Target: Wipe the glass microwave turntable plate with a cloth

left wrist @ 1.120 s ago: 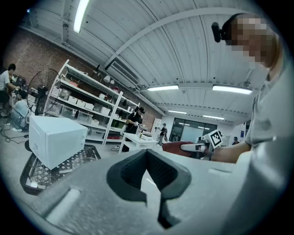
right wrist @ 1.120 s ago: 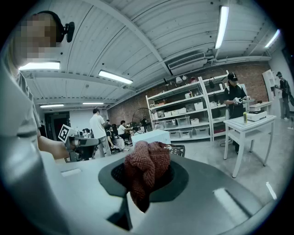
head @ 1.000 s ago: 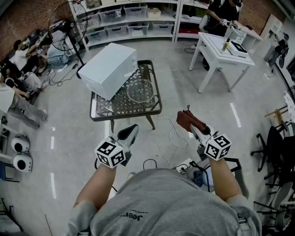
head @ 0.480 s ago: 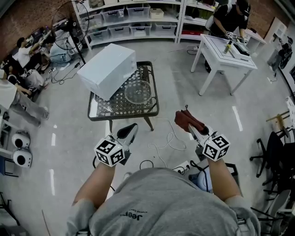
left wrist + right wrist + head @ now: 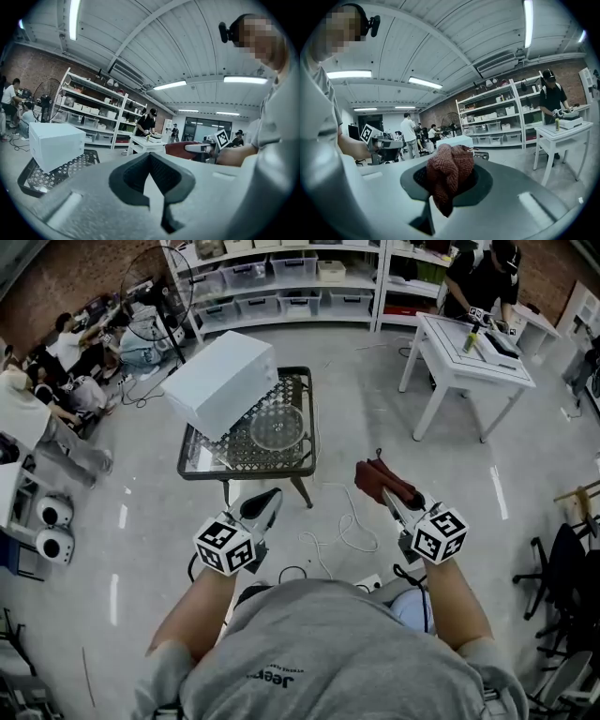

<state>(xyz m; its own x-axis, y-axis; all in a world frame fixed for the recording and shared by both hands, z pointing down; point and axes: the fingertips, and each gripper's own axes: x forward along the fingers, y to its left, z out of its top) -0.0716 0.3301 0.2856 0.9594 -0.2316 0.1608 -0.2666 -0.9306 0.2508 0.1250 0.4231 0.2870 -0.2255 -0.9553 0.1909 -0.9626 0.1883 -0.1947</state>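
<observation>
The glass turntable plate (image 5: 278, 426) lies flat on the low table (image 5: 312, 448), well apart from both grippers, which hang on the person's side of the table. The left gripper (image 5: 266, 506) has its jaws together, with nothing between them. The right gripper (image 5: 397, 504) is clamped on the reddish cloth (image 5: 379, 480), which is bunched in a ball past the jaw tips. To wipe well, I think the person must first come up to the table, then press the cloth flat on the glass and move it in circles, while the left gripper steadies the rim so that the plate does not slide. On the table's left part, touching or just beside the plate, stands a closed white box (image 5: 220, 381). Beyond the table, the shelf bins (image 5: 298, 304) are too small to tell their contents.
</observation>
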